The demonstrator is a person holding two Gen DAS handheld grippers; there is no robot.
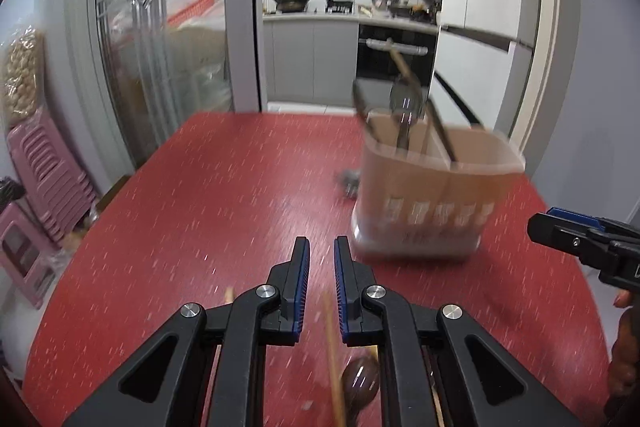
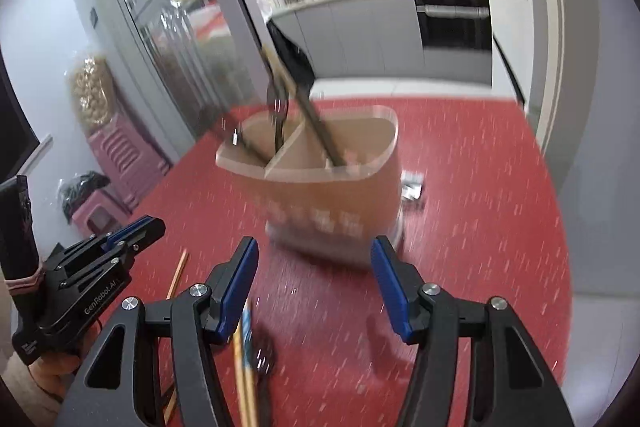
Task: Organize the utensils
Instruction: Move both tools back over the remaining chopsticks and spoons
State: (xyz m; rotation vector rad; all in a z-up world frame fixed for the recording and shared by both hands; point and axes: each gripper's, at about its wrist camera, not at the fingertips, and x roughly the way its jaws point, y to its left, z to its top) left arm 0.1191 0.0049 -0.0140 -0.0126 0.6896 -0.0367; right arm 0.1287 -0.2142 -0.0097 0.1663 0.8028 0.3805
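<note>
**Two handheld claws over a red table, utensil holder ahead**

Both wrist views are smeared by motion blur. A red speckled table (image 1: 200, 207) fills the lower part of each view, with a kitchen doorway beyond it.

Left wrist view: the left claw (image 1: 321, 247) reaches up from 6 o'clock, its blue-padded jaws drawn nearly together with only a narrow slit between them and nothing in that slit. The beige utensil holder (image 1: 436, 195) stands upright on the table at about 2 o'clock from the claw tips, near but apart from them. It has a divider inside, and several dark-handled utensils (image 1: 404, 107) lean out of its top. Below the claw, toward 6 o'clock, wooden chopsticks (image 1: 332, 359) lie on the table, partly hidden by the fingers, just beside a dark spoon bowl (image 1: 360, 383). The right claw (image 1: 560, 231) enters from the 3 o'clock edge.

Right wrist view: the right claw (image 2: 314, 255) is released, its jaws standing well apart with nothing between them. The utensil holder (image 2: 332, 195) sits at 12 o'clock, just past the fingertips and not touching them. Utensil handles (image 2: 304, 99) lean out of it toward 11 o'clock. A small silvery item (image 2: 412, 187), too blurred to name, lies on the table at the holder's 3 o'clock side. Wooden chopsticks (image 2: 244, 367) lie under the claw's left finger at 7 o'clock, with another chopstick (image 2: 178, 275) farther toward 8 o'clock. The left claw (image 2: 136, 231), jaws nearly together, shows at 9 o'clock.
</note>
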